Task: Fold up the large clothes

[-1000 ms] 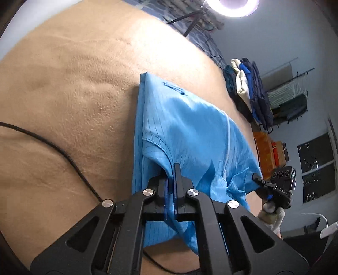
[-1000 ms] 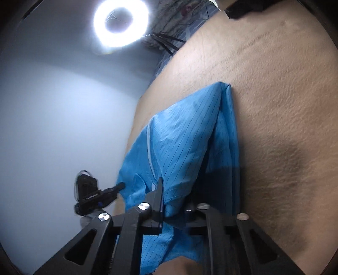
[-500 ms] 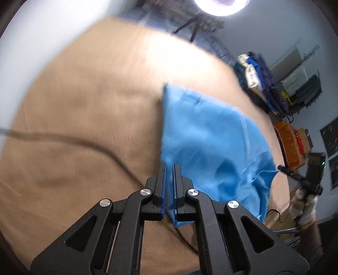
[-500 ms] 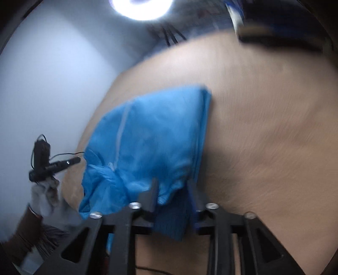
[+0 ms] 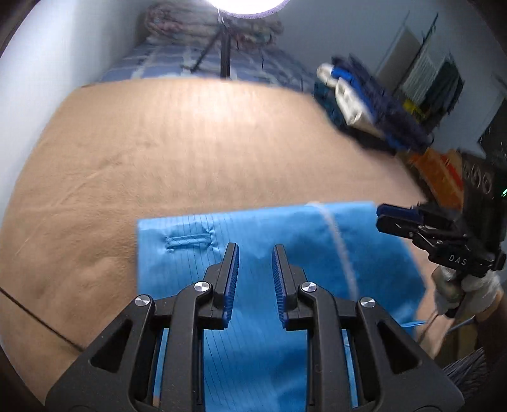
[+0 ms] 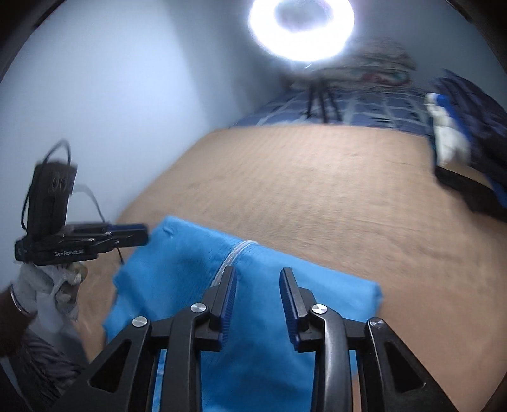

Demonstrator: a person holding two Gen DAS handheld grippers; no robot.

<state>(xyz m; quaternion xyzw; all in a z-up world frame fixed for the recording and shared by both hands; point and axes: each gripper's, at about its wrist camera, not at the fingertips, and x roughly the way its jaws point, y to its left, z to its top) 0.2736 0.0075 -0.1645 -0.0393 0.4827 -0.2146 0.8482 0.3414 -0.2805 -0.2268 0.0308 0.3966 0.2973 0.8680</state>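
A bright blue pinstriped garment (image 5: 253,234) with a white zip (image 5: 336,241) lies folded flat on the tan bed cover (image 5: 190,152). It also shows in the right wrist view (image 6: 190,263). My left gripper (image 5: 255,248) is open and empty, hovering over the folded garment. My right gripper (image 6: 258,272) is open and empty, just above the garment by the zip (image 6: 234,253). Each gripper shows in the other's view, the right one (image 5: 389,218) at the garment's right edge, the left one (image 6: 136,234) at its left edge.
A pile of dark blue and white clothes (image 5: 364,98) sits at the bed's far right. A ring light on a tripod (image 6: 301,28) stands behind the bed, with a checked blue cover (image 5: 190,60) beyond. A black cable (image 5: 38,320) crosses the cover at left.
Both grippers were shut on the garment's edge a second ago. They carried it over, let go and opened. The garment now lies folded in a shorter rectangle.
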